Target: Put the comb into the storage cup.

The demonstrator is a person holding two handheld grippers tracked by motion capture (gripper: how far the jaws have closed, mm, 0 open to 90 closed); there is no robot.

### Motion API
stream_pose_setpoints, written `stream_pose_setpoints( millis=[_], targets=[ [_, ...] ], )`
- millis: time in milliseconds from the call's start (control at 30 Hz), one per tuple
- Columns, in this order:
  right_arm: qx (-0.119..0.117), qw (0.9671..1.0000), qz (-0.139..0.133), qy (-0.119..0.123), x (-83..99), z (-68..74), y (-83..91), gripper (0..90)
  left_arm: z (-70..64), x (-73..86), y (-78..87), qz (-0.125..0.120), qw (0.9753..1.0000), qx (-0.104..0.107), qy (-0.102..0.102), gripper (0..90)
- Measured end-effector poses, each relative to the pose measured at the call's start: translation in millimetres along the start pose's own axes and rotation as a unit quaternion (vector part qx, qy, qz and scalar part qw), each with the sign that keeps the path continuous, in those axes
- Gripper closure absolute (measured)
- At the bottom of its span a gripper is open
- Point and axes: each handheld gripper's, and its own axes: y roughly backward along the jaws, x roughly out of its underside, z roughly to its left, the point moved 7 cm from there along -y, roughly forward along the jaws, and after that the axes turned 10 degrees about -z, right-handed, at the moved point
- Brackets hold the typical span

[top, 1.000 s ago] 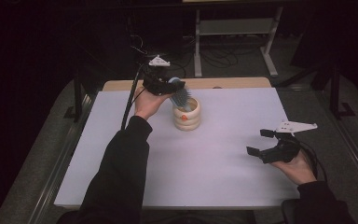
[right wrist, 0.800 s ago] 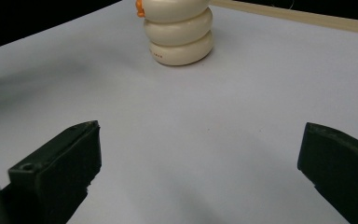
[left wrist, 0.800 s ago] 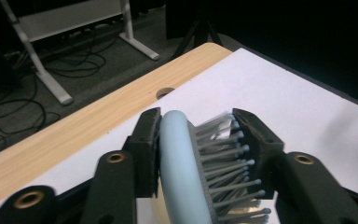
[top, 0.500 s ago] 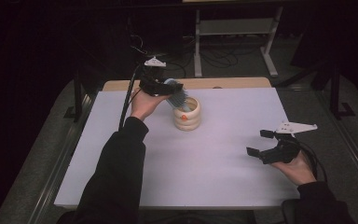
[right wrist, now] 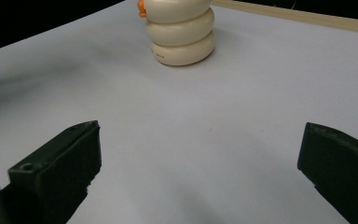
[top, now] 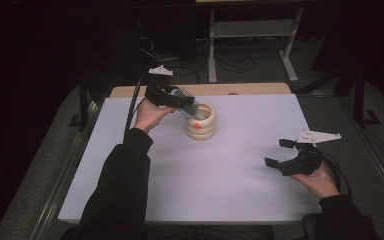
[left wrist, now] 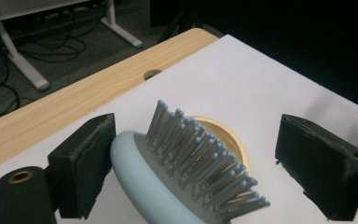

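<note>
1. High view: the left gripper [top: 177, 97] hangs over the cup [top: 201, 121] near the far side of the white counter [top: 230, 170]
2. Left gripper view: its fingers [left wrist: 81, 170] are wide apart. The blue brush [left wrist: 177, 182] leans on one finger, with the cup's mouth right under it
3. The right gripper [top: 282, 155] is well apart from the cup, low over the counter, fingers [right wrist: 58, 170] wide with nothing between them

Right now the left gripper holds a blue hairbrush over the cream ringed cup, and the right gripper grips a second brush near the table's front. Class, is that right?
Not quite. The right gripper holds nothing: the right gripper view shows its jaws wide apart over the bare white table. The left gripper does have the blue hairbrush over the cream ringed cup.
</note>
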Motion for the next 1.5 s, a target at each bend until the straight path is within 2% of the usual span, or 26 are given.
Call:
stream_pose_setpoints(
  millis=[200,267,500,800,1067,1233,1500],
  targets=[
    [0.000,1.0000,0.001,-0.001,0.4,0.3,0.4,0.0,-0.1,-4.3,6.8,-0.017,0.9998,0.009,0.007,0.2],
    [-0.001,1.0000,0.000,-0.001,0.4,0.2,1.0,0.0,-0.1,-6.6,10.5,-0.025,0.9996,0.011,0.010,0.0],
    [0.002,1.0000,-0.002,-0.002,0.3,0.0,2.5,0.0,-1.4,-7.6,20.5,-0.031,0.9994,0.017,-0.003,0.0],
    [0.004,1.0000,-0.001,-0.002,1.3,0.0,3.0,0.0,2.8,-4.9,32.9,-0.039,0.9990,0.020,-0.008,0.0],
    [0.004,1.0000,-0.001,-0.003,2.3,0.0,3.3,0.0,2.9,2.9,43.0,-0.040,0.9986,0.029,-0.017,0.0],
    [0.004,1.0000,-0.001,-0.004,2.7,0.3,3.2,0.0,3.3,9.3,49.0,-0.029,0.9989,0.031,-0.022,0.0],
    [0.003,1.0000,0.002,-0.005,3.4,0.7,2.6,0.0,4.1,16.1,60.5,-0.041,0.9982,0.033,-0.028,0.0]
  ],
)
